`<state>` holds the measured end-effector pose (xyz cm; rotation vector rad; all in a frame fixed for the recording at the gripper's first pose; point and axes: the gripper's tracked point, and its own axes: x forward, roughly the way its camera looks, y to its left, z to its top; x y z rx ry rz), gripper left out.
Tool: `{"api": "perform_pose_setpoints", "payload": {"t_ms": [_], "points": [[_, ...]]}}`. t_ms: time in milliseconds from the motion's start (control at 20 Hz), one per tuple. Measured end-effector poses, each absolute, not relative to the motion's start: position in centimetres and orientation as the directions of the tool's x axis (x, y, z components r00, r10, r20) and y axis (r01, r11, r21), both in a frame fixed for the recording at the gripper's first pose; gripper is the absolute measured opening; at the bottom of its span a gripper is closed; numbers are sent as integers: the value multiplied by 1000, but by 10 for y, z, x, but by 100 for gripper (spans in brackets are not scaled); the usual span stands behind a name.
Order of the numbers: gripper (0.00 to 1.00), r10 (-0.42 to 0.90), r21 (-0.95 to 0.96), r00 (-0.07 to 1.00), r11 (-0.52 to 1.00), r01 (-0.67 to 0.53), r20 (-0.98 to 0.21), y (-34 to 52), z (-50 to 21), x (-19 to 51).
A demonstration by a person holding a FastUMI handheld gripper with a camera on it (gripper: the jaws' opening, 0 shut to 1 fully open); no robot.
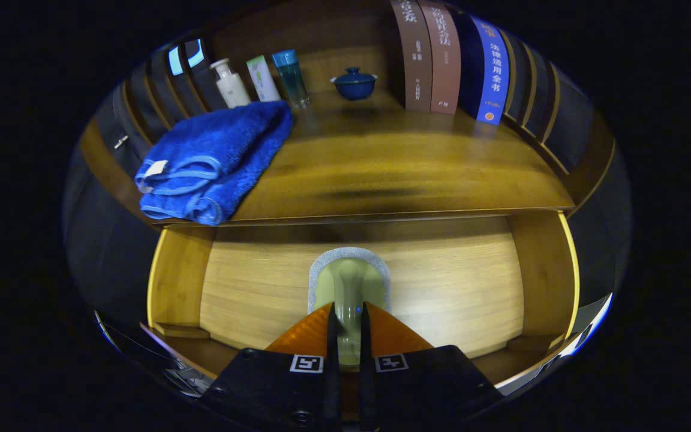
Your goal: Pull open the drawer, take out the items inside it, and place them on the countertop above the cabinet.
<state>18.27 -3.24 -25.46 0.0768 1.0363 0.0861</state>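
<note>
Now the brush (348, 288) — olive handle, grey-edged head — sits between the fingers of the gripper (348, 327), which are clenched on its handle, its head just ahead of them over the open drawer (249, 288). Beyond lies the countertop (393, 162), with a folded blue towel (213, 159) — bottles (261, 78), a lidded bowl (354, 84) and books (447, 57) farther back.

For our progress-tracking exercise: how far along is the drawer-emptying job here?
Done: the drawer is open and a blue towel lies on the countertop. In hand: the gripper is shut on a greenish tool over the drawer. Left: placing it on the countertop.
</note>
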Motion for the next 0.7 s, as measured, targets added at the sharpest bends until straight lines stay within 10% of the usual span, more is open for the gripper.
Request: {"api": "perform_pose_setpoints", "payload": {"t_ms": [700], "points": [[16,110,93,626,994,-60,-772,-37,-155,269]]}}
